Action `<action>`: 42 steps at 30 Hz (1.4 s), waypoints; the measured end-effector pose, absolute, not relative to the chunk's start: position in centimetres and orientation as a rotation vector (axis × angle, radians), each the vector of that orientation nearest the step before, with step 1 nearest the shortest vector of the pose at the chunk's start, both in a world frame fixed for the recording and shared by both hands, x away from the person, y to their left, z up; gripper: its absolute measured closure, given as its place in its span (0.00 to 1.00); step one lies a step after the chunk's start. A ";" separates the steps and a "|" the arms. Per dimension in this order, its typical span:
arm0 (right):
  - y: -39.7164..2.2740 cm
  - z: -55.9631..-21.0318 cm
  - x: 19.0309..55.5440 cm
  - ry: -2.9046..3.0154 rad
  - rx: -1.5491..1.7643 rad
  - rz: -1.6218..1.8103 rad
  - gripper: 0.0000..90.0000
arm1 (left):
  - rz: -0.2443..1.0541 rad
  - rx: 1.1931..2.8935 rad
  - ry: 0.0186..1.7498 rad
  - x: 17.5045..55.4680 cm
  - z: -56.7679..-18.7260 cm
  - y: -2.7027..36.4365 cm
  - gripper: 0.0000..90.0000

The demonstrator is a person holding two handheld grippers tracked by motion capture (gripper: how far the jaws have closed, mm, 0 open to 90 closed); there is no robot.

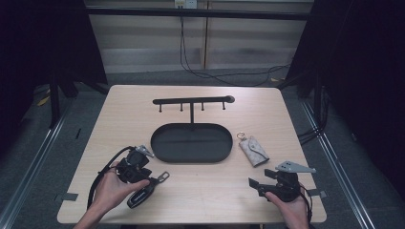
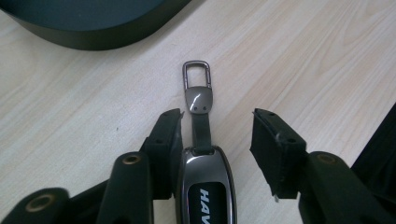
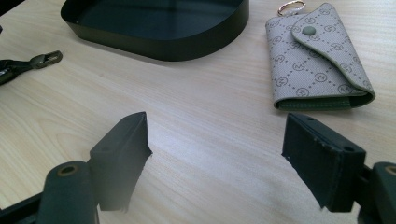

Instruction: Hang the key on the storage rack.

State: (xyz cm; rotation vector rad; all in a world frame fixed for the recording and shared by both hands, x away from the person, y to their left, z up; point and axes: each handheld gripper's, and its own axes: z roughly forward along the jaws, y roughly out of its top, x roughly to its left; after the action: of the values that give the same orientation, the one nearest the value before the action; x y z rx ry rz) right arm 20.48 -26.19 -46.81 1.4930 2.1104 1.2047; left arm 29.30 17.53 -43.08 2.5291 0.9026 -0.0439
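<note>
Straddling the key fob [image 2: 207,186] now, the left claw [image 2: 217,140] sits low on the table [image 2: 84,121]: one jaw is against the fob's side, the other stands clear, so it's released, no grip yet. The fob lies flat at the near-left edge, its clip [image 2: 196,74] pointing toward the tray [image 2: 93,32]. The right claw [image 3: 217,154] gapes over bare wood, the pouch [image 3: 317,60] beyond it. Next, I'd judge: close on the fob, lift, and carry it to the tray or the hook rack [image 1: 193,100].

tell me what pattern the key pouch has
Beige with a dotted monogram print, clearest in the right gripper view: key pouch.
</note>
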 end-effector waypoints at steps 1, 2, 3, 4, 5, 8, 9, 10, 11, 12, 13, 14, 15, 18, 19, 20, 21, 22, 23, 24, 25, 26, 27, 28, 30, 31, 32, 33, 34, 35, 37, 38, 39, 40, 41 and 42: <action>-26.2 -46.8 20.5 2.111 1.493 1.204 0.25 | -0.054 2.541 0.898 29.4 -43.2 17.5 0.60; -26.2 -46.8 20.5 2.111 1.494 1.204 0.25 | -0.052 2.544 0.896 29.5 -43.2 17.3 0.61; -26.2 -46.8 20.5 2.111 1.494 1.204 0.25 | -0.052 2.544 0.896 29.5 -43.2 17.3 0.61; -26.2 -46.8 20.5 2.112 1.495 1.204 0.25 | -0.062 2.558 0.899 29.8 -43.3 17.1 0.62; -26.2 -46.8 20.5 2.112 1.495 1.206 0.25 | -0.062 2.558 0.899 29.8 -43.3 17.1 0.62; -26.2 -46.8 20.5 2.114 1.492 1.209 0.25 | -0.047 2.589 0.898 30.1 -43.5 16.4 0.66; -26.2 -46.8 20.5 2.114 1.493 1.209 0.25 | -0.046 2.600 0.891 30.2 -43.5 16.3 0.69; -26.2 -46.8 20.5 2.113 1.495 1.208 0.25 | -0.046 2.600 0.891 30.2 -43.5 16.3 0.70; -26.2 -46.8 20.5 2.113 1.496 1.208 0.25 | -0.060 2.606 0.884 30.3 -43.7 16.0 0.70; -26.2 -46.8 20.5 2.115 1.496 1.206 0.25 | -0.070 2.615 0.882 30.5 -43.7 16.0 0.70; -26.2 -46.8 20.5 2.116 1.496 1.204 0.25 | -0.070 2.615 0.882 30.5 -43.7 16.0 0.69; -26.2 -46.8 20.5 2.118 1.497 1.203 0.25 | -0.075 2.625 0.893 30.7 -43.9 15.9 0.69; -26.2 -46.8 20.5 2.118 1.497 1.203 0.25 | -0.075 2.625 0.893 30.7 -43.9 15.9 0.69; -26.2 -46.9 20.6 2.122 1.491 1.204 0.25 | -0.075 2.637 0.894 31.1 -44.1 15.6 0.66; -26.1 -46.9 20.6 2.125 1.492 1.204 0.25 | -0.070 2.642 0.891 31.2 -44.1 15.5 0.64; -26.1 -46.9 20.6 2.126 1.493 1.202 0.25 | -0.067 2.646 0.896 31.3 -44.2 15.4 0.60; -26.1 -46.9 20.6 2.126 1.491 1.203 0.25 | -0.063 2.656 0.905 31.3 -44.2 15.3 0.57; -26.2 -46.9 20.6 2.127 1.492 1.204 0.25 | -0.053 2.662 0.899 31.4 -44.2 15.2 0.57; -26.2 -46.9 20.6 2.126 1.494 1.204 0.25 | -0.057 2.668 0.901 31.4 -44.2 15.1 0.57; -26.2 -46.9 20.6 2.125 1.495 1.205 0.25 | -0.046 2.673 0.906 31.5 -44.2 14.9 0.57; -26.2 -46.9 20.6 2.126 1.494 1.205 0.25 | -0.046 2.673 0.906 31.5 -44.2 14.9 0.57; -26.2 -46.9 20.6 2.128 1.493 1.204 0.25 | -0.053 2.691 0.901 31.6 -44.3 14.7 0.57; -26.2 -46.9 20.6 2.128 1.493 1.204 0.25 | -0.053 2.691 0.901 31.6 -44.3 14.7 0.58; -26.1 -46.9 20.6 2.135 1.488 1.204 0.25 | -0.034 2.692 0.904 31.7 -44.3 14.6 0.58; -26.1 -46.9 20.6 2.137 1.488 1.201 0.25 | -0.074 2.687 0.914 31.9 -44.4 14.5 0.59; -26.1 -46.9 20.6 2.138 1.487 1.203 0.25 | -0.077 2.689 0.925 32.0 -44.5 14.5 0.60; -26.1 -46.9 20.6 2.138 1.487 1.202 0.25 | -0.083 2.698 0.921 32.0 -44.6 14.5 0.61; -26.1 -46.9 20.6 2.139 1.487 1.201 0.25 | -0.089 2.718 0.909 32.1 -44.8 14.5 0.61; -26.1 -46.9 20.6 2.140 1.487 1.203 0.26 | -0.094 2.731 0.904 32.1 -44.8 14.4 0.62; -26.1 -46.9 20.6 2.140 1.487 1.203 0.26 | -0.094 2.731 0.904 32.1 -44.8 14.4 0.64; -26.1 -47.0 20.6 2.143 1.485 1.200 0.26 | -0.110 2.729 0.898 32.1 -45.0 14.3 0.66; -26.1 -47.0 20.6 2.147 1.485 1.199 0.26 | -0.119 2.743 0.880 32.0 -45.2 14.1 0.68; -26.1 -47.0 20.6 2.148 1.485 1.199 0.26 | -0.119 2.743 0.880 32.0 -45.2 14.1 0.69; -26.1 -47.0 20.6 2.148 1.485 1.200 0.26 | -0.112 2.760 0.865 32.1 -45.4 13.9 0.70; -26.1 -47.0 20.6 2.148 1.485 1.201 0.26 | -0.114 2.770 0.862 32.2 -45.6 13.9 0.71; -26.1 -47.0 20.6 2.148 1.485 1.200 0.26 | -0.106 2.774 0.860 32.3 -45.7 13.9 0.71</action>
State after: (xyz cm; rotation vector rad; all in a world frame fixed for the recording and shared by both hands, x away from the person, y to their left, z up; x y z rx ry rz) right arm 20.62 -26.08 -46.97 1.4851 2.1478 1.2002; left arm 32.26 13.86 -45.73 2.7742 0.8596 -0.1055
